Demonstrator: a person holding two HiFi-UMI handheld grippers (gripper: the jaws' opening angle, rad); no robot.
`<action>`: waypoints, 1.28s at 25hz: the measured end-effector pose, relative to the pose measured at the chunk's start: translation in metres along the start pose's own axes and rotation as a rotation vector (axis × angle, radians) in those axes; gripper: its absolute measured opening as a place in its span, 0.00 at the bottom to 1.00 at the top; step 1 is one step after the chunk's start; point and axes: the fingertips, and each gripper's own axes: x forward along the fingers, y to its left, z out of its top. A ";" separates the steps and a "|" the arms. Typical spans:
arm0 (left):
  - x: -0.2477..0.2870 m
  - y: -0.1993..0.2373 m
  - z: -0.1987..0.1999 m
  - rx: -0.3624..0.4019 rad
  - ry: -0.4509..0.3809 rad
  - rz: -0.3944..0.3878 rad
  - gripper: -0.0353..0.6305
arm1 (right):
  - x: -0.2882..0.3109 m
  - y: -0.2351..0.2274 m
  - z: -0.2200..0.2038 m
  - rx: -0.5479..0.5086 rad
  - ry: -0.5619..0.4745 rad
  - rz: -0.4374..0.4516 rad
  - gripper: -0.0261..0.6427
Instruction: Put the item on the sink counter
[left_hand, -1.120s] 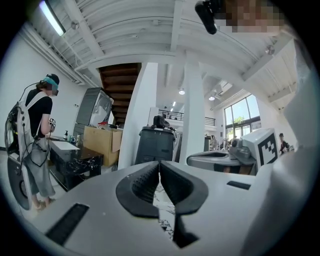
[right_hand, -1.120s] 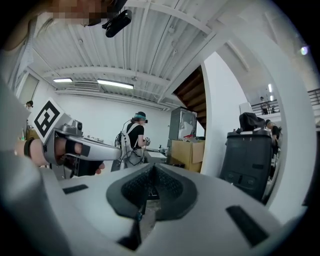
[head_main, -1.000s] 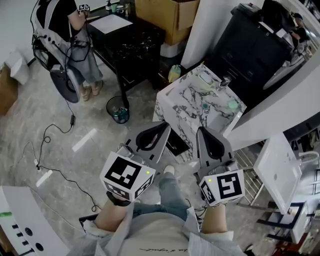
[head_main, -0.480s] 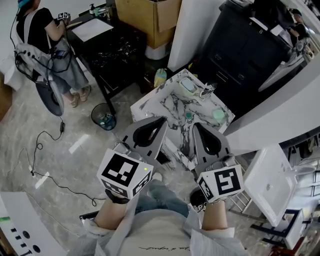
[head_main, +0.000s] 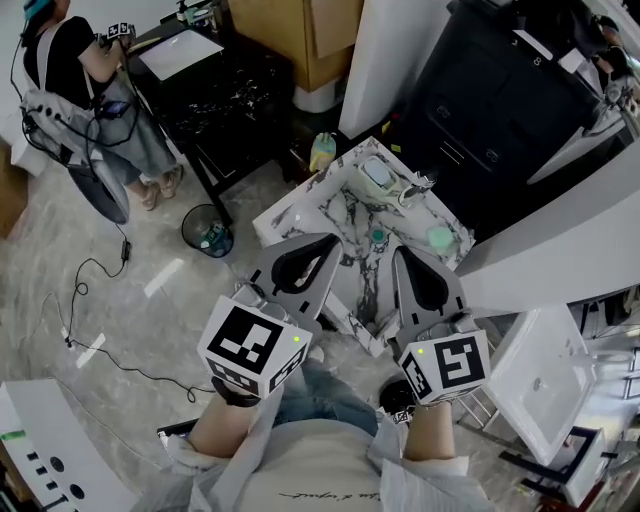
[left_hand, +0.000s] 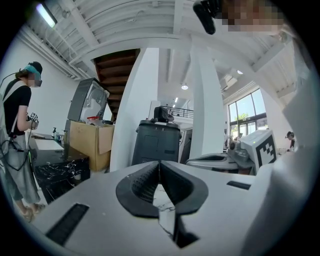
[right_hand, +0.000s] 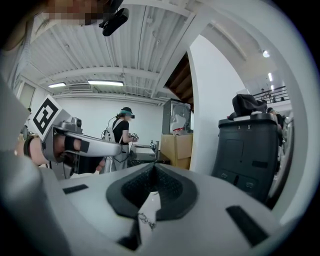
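Two claws, the left claw (head_main: 325, 248) and the right claw (head_main: 403, 260), are both clenched with nothing between their pads, so no item is being carried at this point. Since a second ago the marble bench (head_main: 330, 200) with its basin (head_main: 378, 175) has drawn in from well ahead of the tips to directly under them. The claws, side by side and near level, now reach over its near corner, and the bin (head_main: 205, 232) sits off to the left of the left claw. That reads as an approach just about finished rather than a placement. Which item the task means I cannot tell. A small green thing (head_main: 377, 237) lies just beyond the tips, between the two claws, and a pale green round thing (head_main: 440, 238) sits ahead and right of the right claw, both already on the bench.
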 end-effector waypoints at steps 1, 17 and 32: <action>0.005 0.003 -0.001 -0.001 0.004 -0.008 0.09 | 0.003 -0.003 -0.001 0.003 0.002 -0.009 0.05; 0.125 0.019 0.005 0.034 0.081 -0.416 0.09 | 0.057 -0.070 -0.023 0.097 0.092 -0.336 0.05; 0.182 0.022 -0.011 0.043 0.172 -0.664 0.09 | 0.060 -0.115 -0.044 0.182 0.158 -0.617 0.05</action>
